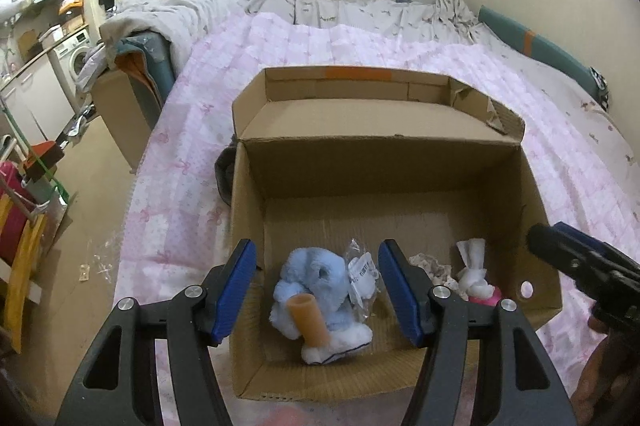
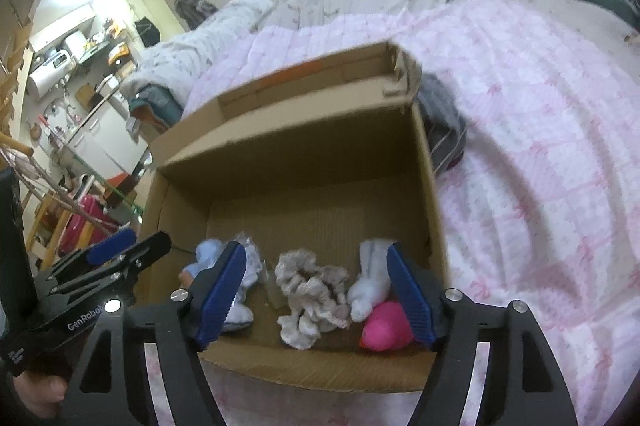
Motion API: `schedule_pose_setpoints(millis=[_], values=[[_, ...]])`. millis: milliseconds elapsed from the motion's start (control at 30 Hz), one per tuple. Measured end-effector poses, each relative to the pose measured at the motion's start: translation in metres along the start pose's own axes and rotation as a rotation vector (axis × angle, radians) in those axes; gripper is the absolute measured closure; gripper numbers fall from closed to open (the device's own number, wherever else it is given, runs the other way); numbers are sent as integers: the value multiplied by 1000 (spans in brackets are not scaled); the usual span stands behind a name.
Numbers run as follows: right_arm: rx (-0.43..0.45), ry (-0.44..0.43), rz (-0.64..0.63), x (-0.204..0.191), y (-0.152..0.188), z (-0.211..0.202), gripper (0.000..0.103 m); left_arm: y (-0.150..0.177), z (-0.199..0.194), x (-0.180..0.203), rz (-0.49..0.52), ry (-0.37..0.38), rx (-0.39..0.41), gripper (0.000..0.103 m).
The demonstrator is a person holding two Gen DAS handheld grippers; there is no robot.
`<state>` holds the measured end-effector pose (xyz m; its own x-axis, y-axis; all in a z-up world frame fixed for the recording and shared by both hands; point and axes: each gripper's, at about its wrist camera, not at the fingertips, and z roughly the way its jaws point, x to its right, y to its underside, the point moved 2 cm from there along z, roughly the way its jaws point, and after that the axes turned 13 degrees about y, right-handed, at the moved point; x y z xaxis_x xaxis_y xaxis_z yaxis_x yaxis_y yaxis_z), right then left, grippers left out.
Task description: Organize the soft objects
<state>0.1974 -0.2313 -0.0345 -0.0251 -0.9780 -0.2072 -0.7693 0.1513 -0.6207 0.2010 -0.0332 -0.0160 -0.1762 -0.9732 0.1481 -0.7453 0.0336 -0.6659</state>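
Cardboard box, one blue plush, one pink toy, both grippers released, empty.

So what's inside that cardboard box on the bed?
The cardboard box holds a blue plush toy, a beige frilly cloth, a white rolled sock and a pink toy. The near wall hides the floor's front edge.

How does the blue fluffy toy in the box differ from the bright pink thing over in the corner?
The blue plush toy is pale blue and fluffy; the pink toy is bright pink and looks smooth. The blue plush toy is the larger, carrying a tan tube and a plastic-wrapped tag; the pink toy shows neither. The blue plush toy lies at the left of the cardboard box, the pink toy in the right corner beside a white cloth. Both rest on the box floor, ungripped.
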Motion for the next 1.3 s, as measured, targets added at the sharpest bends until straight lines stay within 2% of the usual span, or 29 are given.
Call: schedule_pose_setpoints(millis=[67, 133, 233, 400, 467, 600, 667, 767, 867, 967, 1033, 1167, 1300], values=[[32, -7, 7, 1, -3, -8, 7, -1, -7, -1, -1, -20, 11, 43], [71, -5, 8, 1, -4, -17, 0, -1, -15, -2, -1, -44, 26, 43], [98, 1, -4, 0, -3, -29, 0, -1, -32, -4, -9, -53, 46, 42], [120, 21, -13, -4, -5, -57, 0, 9, -69, -3, -21, -15, 83, 39], [136, 17, -8, -4, -2, -72, 0, 12, -86, -2, -24, -10, 104, 28], [142, 33, -25, -9, 9, -96, 0, 24, -118, -7, -57, 13, 123, 23], [147, 34, -42, -12, 16, -107, 0, 32, -131, -11, -77, 24, 134, 8], [159, 47, -67, -16, 29, -120, 0, 46, -146, -12, -58, 35, 157, 6], [187, 86, -104, -22, 43, -129, 0, 62, -159, -15, -35, -7, 205, 6], [222, 117, -134, -26, 54, -134, 0, 69, -157, -14, -24, 11, 206, 5], [219, 114, -135, -26, 60, -130, 0, 71, -147, -13, -18, -1, 170, 3], [188, 140, -148, -24, 69, -115, 0, 77, -130, -13, -24, 25, 123, 1], [195, 159, -142, -24, 69, -111, 0, 75, -124, -16, -52, 59, 127, 1]])
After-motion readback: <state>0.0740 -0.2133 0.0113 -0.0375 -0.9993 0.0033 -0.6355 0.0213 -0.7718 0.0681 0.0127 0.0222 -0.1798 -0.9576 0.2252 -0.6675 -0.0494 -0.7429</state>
